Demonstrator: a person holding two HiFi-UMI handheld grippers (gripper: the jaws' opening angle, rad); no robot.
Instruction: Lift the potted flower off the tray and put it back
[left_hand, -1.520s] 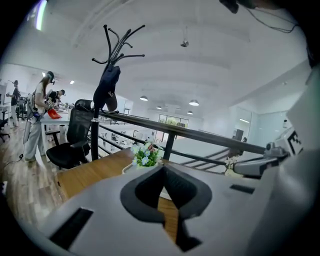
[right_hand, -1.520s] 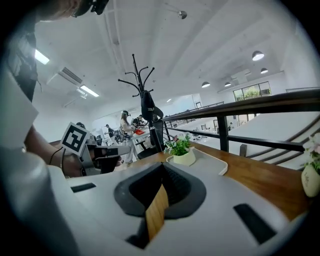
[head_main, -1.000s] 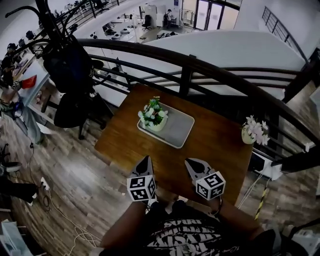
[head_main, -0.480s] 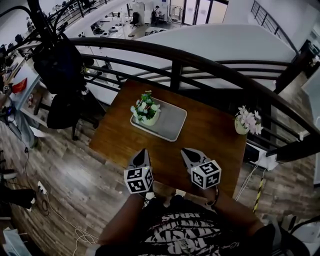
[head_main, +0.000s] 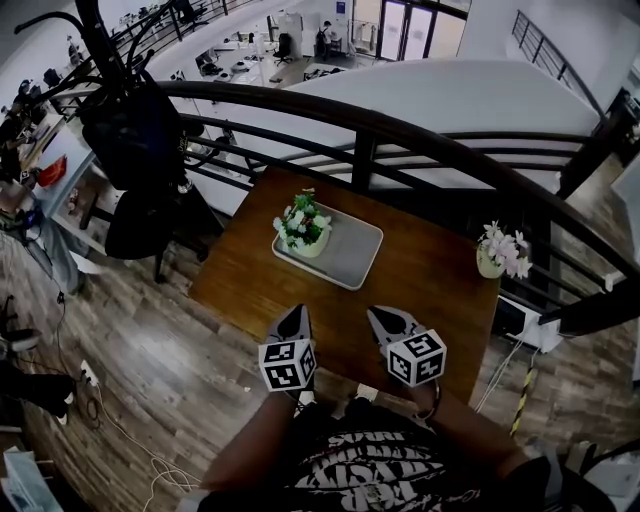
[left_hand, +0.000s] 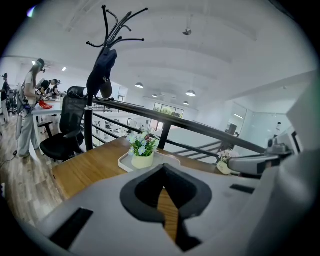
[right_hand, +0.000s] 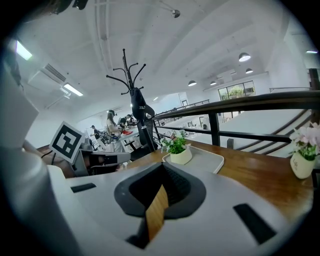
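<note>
The potted flower (head_main: 303, 227), white and pink blooms with green leaves in a cream pot, stands upright on the left end of the grey tray (head_main: 352, 252) at the far side of the wooden table (head_main: 430, 290). Both grippers hover over the table's near edge, well short of the tray. My left gripper (head_main: 297, 311) is shut with nothing in it, and my right gripper (head_main: 377, 316) beside it is also shut and empty. The left gripper view shows the flower (left_hand: 142, 148) ahead, beyond the closed jaws. In the right gripper view the flower (right_hand: 177, 146) and tray (right_hand: 211, 159) lie ahead, slightly left.
A second small vase of pale pink flowers (head_main: 498, 252) stands at the table's right edge. A dark curved railing (head_main: 362, 152) runs just behind the table. A coat rack with a dark bag (head_main: 130, 125) and an office chair (head_main: 140, 220) stand to the left. A person (left_hand: 29, 107) stands far left.
Only the head camera has swayed a little. Both grippers stay shut near the table's front edge, and the flower rests on the tray as before.
</note>
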